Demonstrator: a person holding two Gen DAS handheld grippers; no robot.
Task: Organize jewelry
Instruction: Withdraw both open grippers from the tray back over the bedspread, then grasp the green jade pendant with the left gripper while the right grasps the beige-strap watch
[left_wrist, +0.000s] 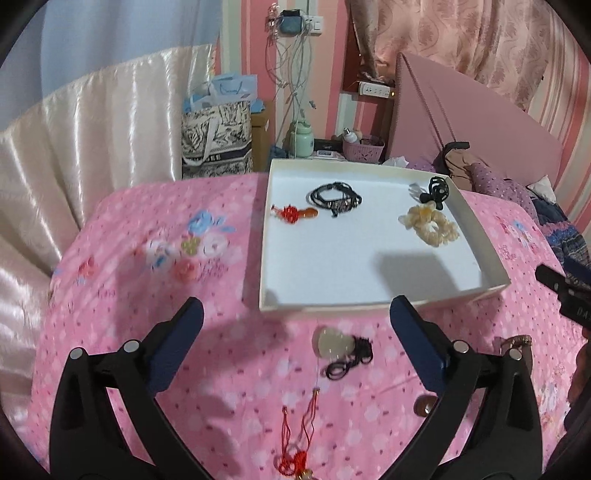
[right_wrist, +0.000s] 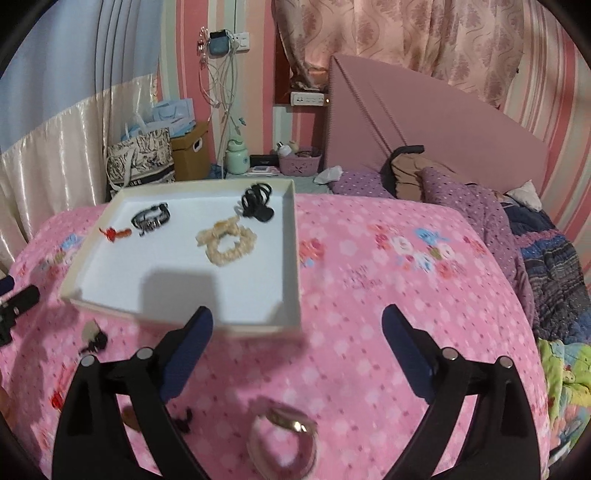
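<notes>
1. Nearest the left wrist camera, a red tasselled cord (left_wrist: 295, 446) lies on the pink bedspread (left_wrist: 229, 369), with a pale pendant on black cord (left_wrist: 334, 343) just beyond it.
2. Left gripper (left_wrist: 295, 321) tilts downward over these pieces, fingers spread wide, nothing between them.
3. Right gripper (right_wrist: 297, 325) also angles down, fingers wide apart and empty; a blurred bangle (right_wrist: 284, 443) lies on the bedspread below it.
4. Farther off, the white tray (left_wrist: 369, 302) holds a black bracelet (left_wrist: 334, 199), a red charm (left_wrist: 293, 214), a cream scrunchie (left_wrist: 430, 223) and a black corded piece (left_wrist: 437, 188) in its far right corner.
</notes>
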